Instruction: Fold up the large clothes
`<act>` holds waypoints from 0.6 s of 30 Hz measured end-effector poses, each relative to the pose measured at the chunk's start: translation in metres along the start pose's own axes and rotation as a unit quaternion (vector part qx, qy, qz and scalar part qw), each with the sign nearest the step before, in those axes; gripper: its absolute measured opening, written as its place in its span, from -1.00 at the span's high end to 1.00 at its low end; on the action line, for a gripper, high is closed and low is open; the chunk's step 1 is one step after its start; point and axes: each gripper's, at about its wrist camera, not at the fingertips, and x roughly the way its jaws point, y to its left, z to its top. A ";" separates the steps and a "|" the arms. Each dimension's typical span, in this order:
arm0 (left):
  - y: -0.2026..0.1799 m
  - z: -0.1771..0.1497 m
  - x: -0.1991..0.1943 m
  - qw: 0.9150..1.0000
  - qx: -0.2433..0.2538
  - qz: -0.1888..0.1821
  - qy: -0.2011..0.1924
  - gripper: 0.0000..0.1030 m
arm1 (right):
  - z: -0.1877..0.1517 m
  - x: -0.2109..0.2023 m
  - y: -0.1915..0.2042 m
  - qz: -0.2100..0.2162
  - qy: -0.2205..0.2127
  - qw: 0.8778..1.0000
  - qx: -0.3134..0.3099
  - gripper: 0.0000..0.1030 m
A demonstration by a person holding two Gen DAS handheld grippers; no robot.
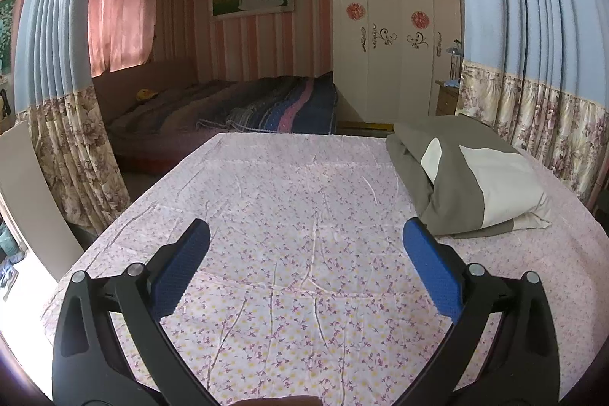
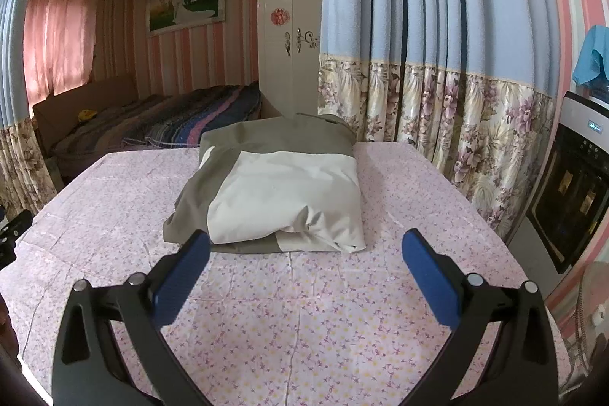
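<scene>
We hold the left gripper [image 1: 306,242] spread wide with nothing between its blue pads [image 1: 182,269], low in the frame over the flowered tablecloth [image 1: 297,185]. The folded garment [image 1: 468,177], grey-green with white panels, lies at the right of the left wrist view, well apart from the fingers and resting on the cloth near the far right corner of the table.

In the right wrist view, the right gripper [image 2: 306,246] is likewise released and empty, its pads [image 2: 430,280] wide apart at the bottom of the frame. The folded garment [image 2: 278,193] sits in the middle of that frame, and its near edge seems to lie just beyond the left fingertip; we cannot tell whether they touch.

A blue curtain [image 2: 437,6] with a flowered hem hangs at the upper right, a white wardrobe [image 2: 289,37] stands behind the table, and a bed [image 2: 182,124] with a striped blanket lies at the left.
</scene>
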 end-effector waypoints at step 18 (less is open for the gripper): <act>-0.006 -0.010 0.008 1.000 0.005 -0.008 0.011 -0.94 | -0.008 0.006 -0.005 0.000 0.011 1.000 0.000 -0.96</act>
